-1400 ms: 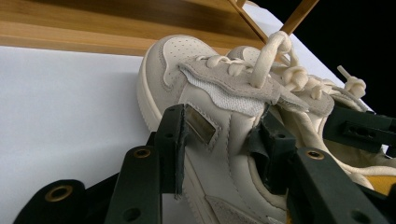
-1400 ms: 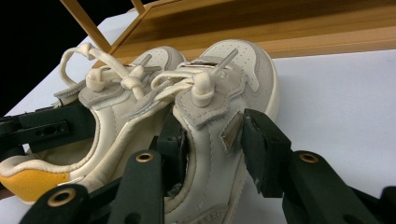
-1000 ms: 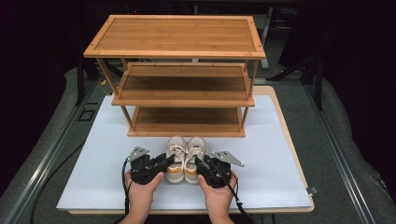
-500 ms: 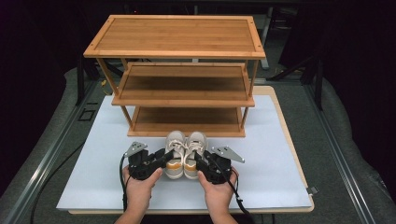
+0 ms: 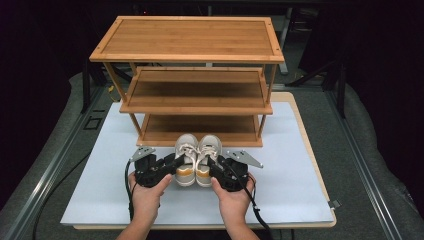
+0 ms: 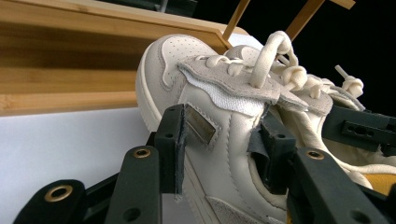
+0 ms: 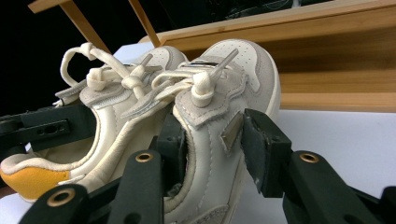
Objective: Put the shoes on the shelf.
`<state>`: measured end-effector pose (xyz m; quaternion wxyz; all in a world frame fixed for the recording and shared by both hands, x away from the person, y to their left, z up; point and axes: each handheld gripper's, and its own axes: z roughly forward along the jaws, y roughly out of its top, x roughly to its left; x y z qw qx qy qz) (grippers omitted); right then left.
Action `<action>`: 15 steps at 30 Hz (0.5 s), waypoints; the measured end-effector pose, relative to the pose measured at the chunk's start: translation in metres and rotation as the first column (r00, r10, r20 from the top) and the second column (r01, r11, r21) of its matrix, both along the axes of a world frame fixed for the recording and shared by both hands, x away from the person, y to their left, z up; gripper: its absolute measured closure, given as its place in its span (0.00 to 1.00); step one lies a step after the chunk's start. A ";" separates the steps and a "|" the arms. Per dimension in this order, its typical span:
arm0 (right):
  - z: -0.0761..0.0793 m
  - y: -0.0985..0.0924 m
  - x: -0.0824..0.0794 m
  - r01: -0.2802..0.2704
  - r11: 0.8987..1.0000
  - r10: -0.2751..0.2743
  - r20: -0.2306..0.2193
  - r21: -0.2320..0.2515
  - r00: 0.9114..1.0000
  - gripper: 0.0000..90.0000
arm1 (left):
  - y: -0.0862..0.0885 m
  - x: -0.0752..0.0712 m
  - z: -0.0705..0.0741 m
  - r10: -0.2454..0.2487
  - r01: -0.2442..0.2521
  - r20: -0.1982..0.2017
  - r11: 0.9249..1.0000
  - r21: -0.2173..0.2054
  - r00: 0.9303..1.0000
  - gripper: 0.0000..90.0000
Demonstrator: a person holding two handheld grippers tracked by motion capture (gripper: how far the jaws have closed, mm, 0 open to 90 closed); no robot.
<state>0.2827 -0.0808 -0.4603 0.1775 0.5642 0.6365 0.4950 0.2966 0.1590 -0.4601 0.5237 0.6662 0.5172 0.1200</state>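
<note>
Both jaws are clamped on the cream lace-up sneakers, left gripper and right gripper, just before the three-tier bamboo shoe rack—lift them level together, toes toward the bottom shelf.

Two bare forearms enter from the bottom edge, each hand wrapped around a black gripper body. Left gripper and right gripper point inward and slightly forward, toward each other — mirror poses. Each pair of fingers stands partly apart, pressing on opposite sides of what lies between. A cable trails back along each wrist.
</note>
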 end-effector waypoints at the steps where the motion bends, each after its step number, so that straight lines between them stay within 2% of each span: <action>1: 0.001 0.000 0.000 0.001 1.000 -0.001 0.003 0.004 1.000 0.68 | 0.000 0.000 0.001 0.002 -0.002 0.001 1.000 -0.001 1.000 0.66; 4: 0.005 0.000 0.001 0.001 1.000 -0.001 0.003 0.005 1.000 0.68 | 0.000 0.001 0.006 0.001 -0.001 0.004 1.000 0.003 1.000 0.66; 5: 0.007 -0.001 0.001 -0.015 1.000 0.015 -0.003 0.011 1.000 0.68 | 0.000 0.001 0.008 0.001 -0.001 0.007 1.000 0.005 1.000 0.66; 6: 0.008 0.001 0.001 0.004 1.000 -0.004 0.008 0.005 1.000 0.68 | 0.000 0.001 0.010 0.001 -0.001 0.012 1.000 0.005 1.000 0.66; 7: 0.012 0.000 0.002 -0.005 1.000 0.005 0.010 0.004 1.000 0.68 | 0.001 0.002 0.013 0.003 -0.003 0.020 1.000 -0.001 1.000 0.66; 9: 0.013 0.001 0.002 0.002 1.000 -0.002 0.021 0.009 1.000 0.68 | 0.001 0.002 0.014 0.004 -0.004 0.022 1.000 -0.002 1.000 0.66; 15: 0.021 0.001 0.005 -0.005 1.000 0.004 0.014 0.014 1.000 0.68 | 0.002 0.004 0.020 0.003 -0.003 0.015 1.000 -0.014 1.000 0.66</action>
